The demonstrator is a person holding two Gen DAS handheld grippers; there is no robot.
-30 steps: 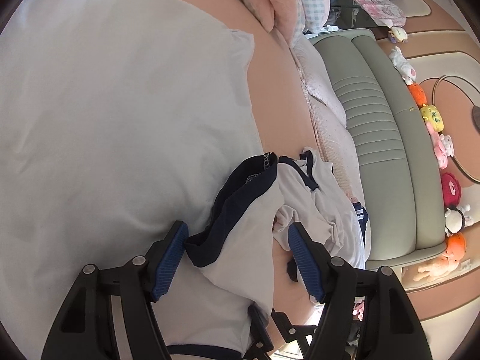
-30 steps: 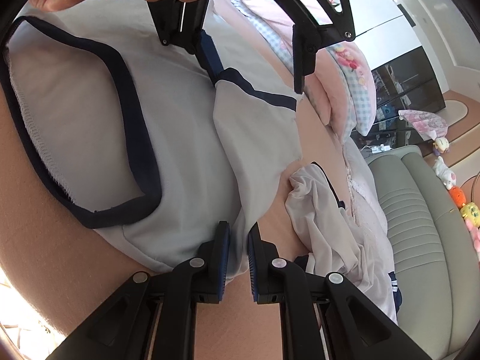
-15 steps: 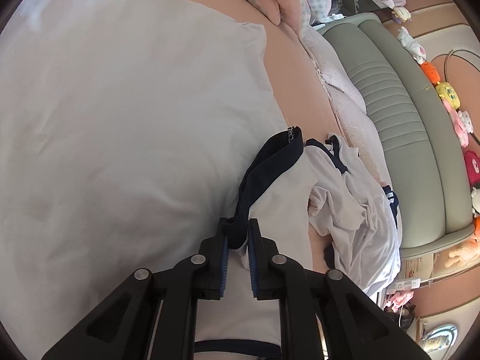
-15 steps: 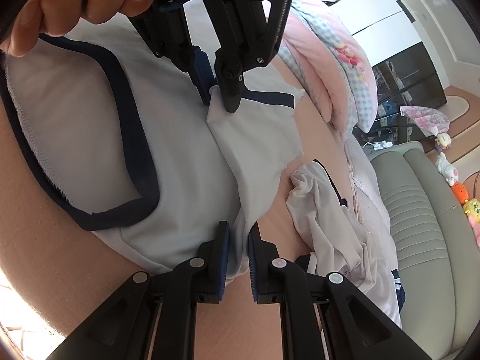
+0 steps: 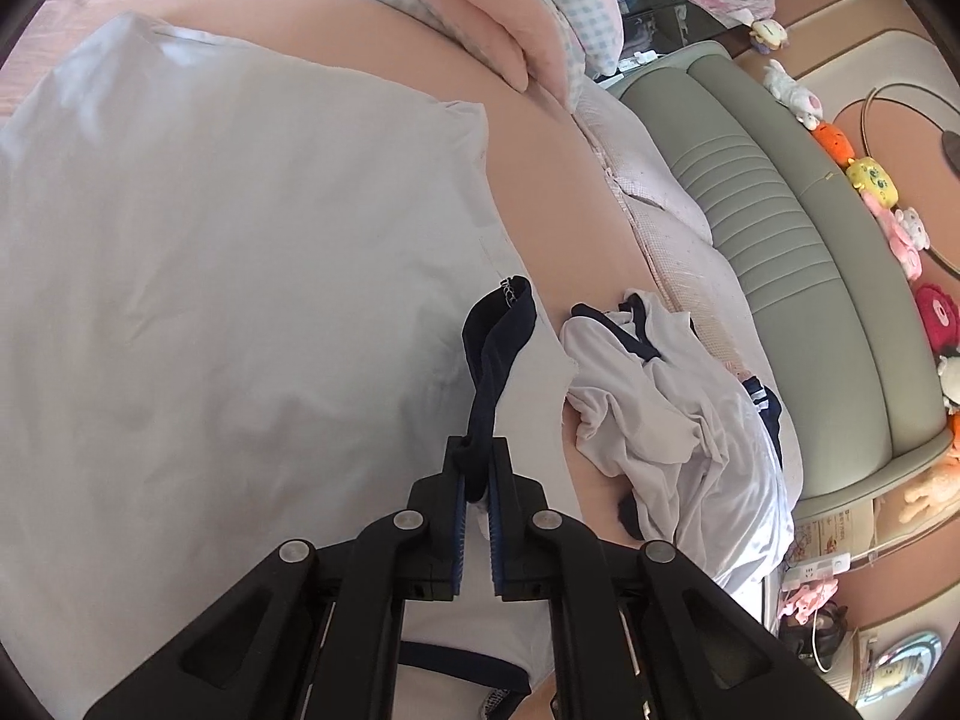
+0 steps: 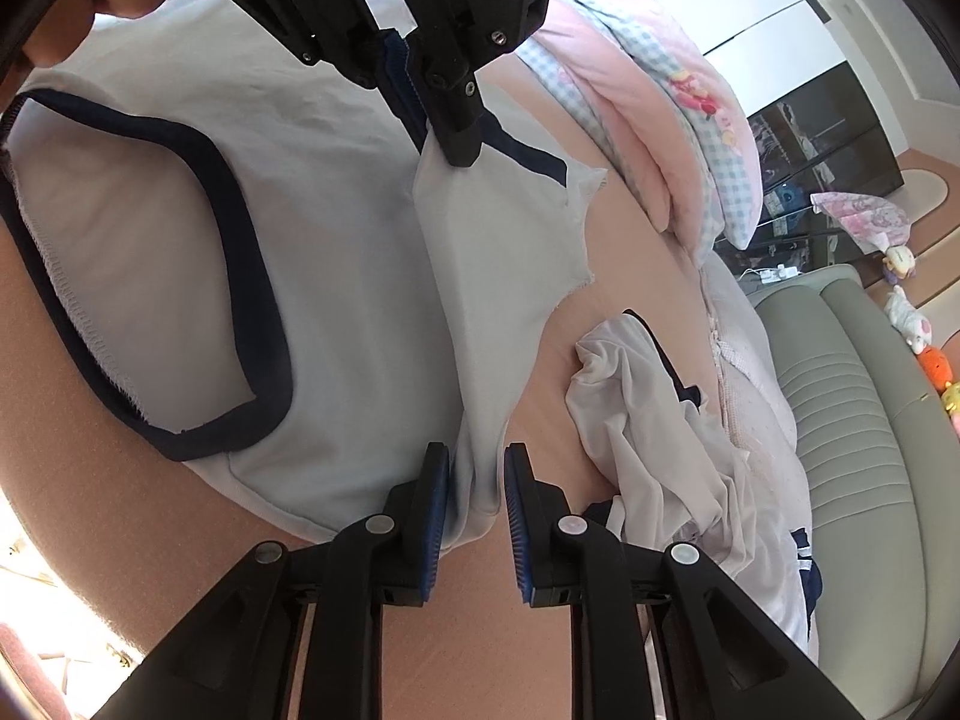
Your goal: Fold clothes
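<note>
We are mid-fold on the shirt [image 6: 336, 276], a pale tee with navy trim spread on the bed [image 6: 636, 252]. Its collar [image 6: 180, 276] sits at nine o'clock in the right wrist view, and the body runs off toward twelve.

The left gripper [image 5: 476, 483] is clenched on the navy cuff [image 5: 495, 354] of the sleeve [image 6: 498, 252]. In its own view the dark band rises from between the pads toward twelve o'clock. Seen from the right wrist camera, the left gripper [image 6: 429, 120] hangs at twelve o'clock with the sleeve drooping beneath it.

The right gripper [image 6: 476, 507] is at six o'clock in its view, its jaws opening. The shoulder edge of the shirt lies between them, and the pads no longer seem to press on it — so we judge this side released.

The step in hand looks like folding the sleeve inward. Next we would carry the cuff across onto the shirt's body, lay it flat, then let go. The right gripper must clear the cloth first, or it may drag the shoulder.

A second, crumpled garment [image 6: 654, 420] waits at three o'clock, just beside the shirt — we should keep the sleeve off it.
</note>
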